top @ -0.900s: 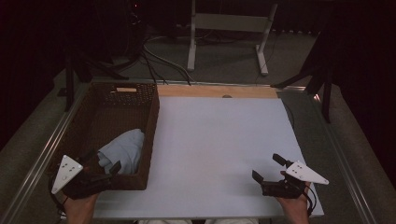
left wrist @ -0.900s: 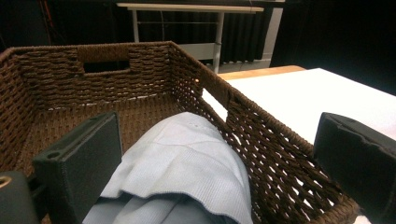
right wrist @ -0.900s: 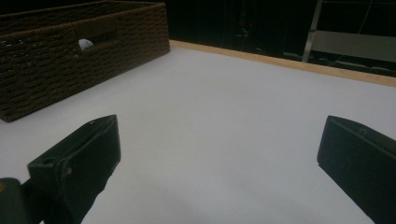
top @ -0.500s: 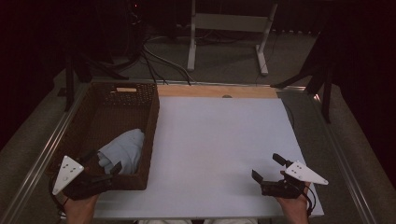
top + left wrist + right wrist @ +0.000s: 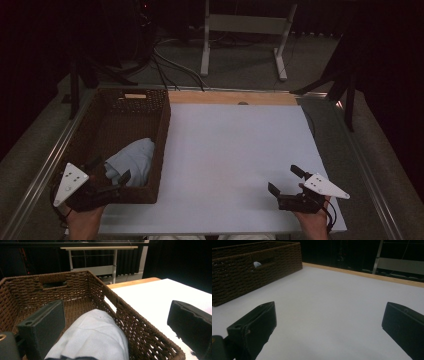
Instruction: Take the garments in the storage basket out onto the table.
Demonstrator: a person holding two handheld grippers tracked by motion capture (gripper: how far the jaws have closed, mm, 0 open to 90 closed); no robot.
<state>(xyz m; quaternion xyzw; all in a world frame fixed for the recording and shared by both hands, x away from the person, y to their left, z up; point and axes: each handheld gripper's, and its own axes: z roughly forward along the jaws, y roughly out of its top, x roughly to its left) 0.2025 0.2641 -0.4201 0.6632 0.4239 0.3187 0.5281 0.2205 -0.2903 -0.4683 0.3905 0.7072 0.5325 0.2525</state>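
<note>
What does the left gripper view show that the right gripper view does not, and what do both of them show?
Left gripper view: the light blue cloth lying inside the basket, with the left gripper open, one jaw inside the basket and one outside its wall. Right gripper view: the right gripper open over the bare white table, and the basket's outer side with a little of the cloth in its handle hole. Both share the basket, the table and its wooden far edge.

Left gripper point(image 5: 111, 173) of black blocky parts, grey three-cornered plate on top with small dark holes, right gripper point(image 5: 286, 181) alike with its own pale triangular plate, thick flat-faced black jaws, black cable trailing at the wrist, bare hands behind
</note>
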